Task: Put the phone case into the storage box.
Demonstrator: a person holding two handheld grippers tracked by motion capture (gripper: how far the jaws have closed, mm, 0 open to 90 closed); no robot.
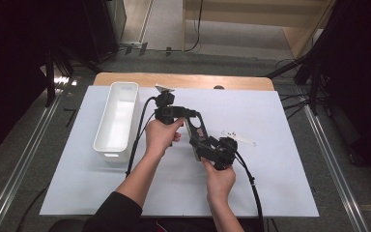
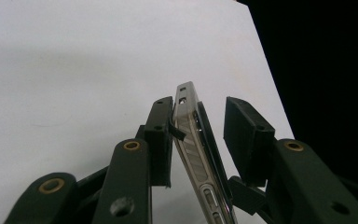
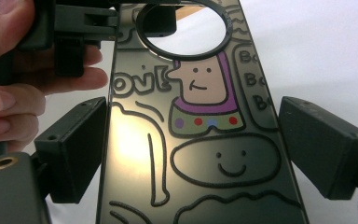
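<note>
Near the frame's centre, above the white tabletop point(image 1: 270, 193), a glossy cartoon-printed phone case point(image 3: 200, 140) sits between both hand-held grippers: the left hand-held gripper point(image 2: 198, 128) and right hand-held gripper point(image 3: 193, 149) each stand apart around it. A white rectangular plastic bin point(image 1: 117, 121) lies left; grey floor surrounds.

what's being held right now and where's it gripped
A phone in a cartoon-printed case. The left gripper has its top end, one jaw touching. The right gripper straddles its sides, not clamped.

Wooden table point(image 1: 125, 78), white sheet point(image 1: 270, 125) over it, white bin point(image 1: 118, 121), small white parts point(image 1: 239, 137)
</note>
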